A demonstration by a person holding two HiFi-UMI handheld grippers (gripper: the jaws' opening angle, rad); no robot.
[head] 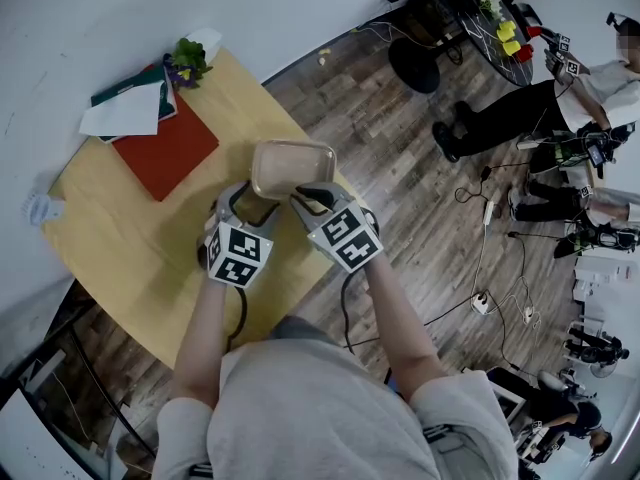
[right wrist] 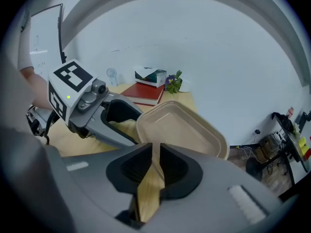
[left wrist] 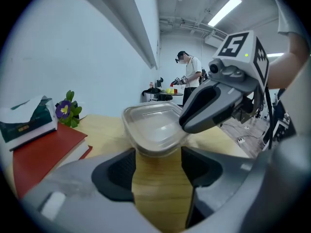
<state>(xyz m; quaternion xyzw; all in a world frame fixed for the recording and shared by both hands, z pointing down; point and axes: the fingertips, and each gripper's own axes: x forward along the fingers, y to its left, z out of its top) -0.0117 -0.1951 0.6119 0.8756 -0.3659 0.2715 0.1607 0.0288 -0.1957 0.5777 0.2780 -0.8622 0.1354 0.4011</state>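
A shallow beige plastic container (head: pixel 292 168) is held tilted above the far edge of a round wooden table (head: pixel 130 248). My right gripper (head: pixel 312 200) is shut on its near rim; in the right gripper view the jaws (right wrist: pixel 155 161) pinch the thin rim of the container (right wrist: pixel 184 130). My left gripper (head: pixel 240 202) is open just left of it. In the left gripper view the container (left wrist: pixel 153 125) sits at the mouth of the wide jaws (left wrist: pixel 158 161), and the right gripper (left wrist: pixel 214 106) reaches in from the right.
A red book (head: pixel 165 153), a green book under white paper (head: pixel 125 108) and a small purple-flowered plant (head: pixel 185 63) lie at the table's far left. Cables and a power strip (head: pixel 482 303) cross the wooden floor. Other people (head: pixel 520 118) work at the right.
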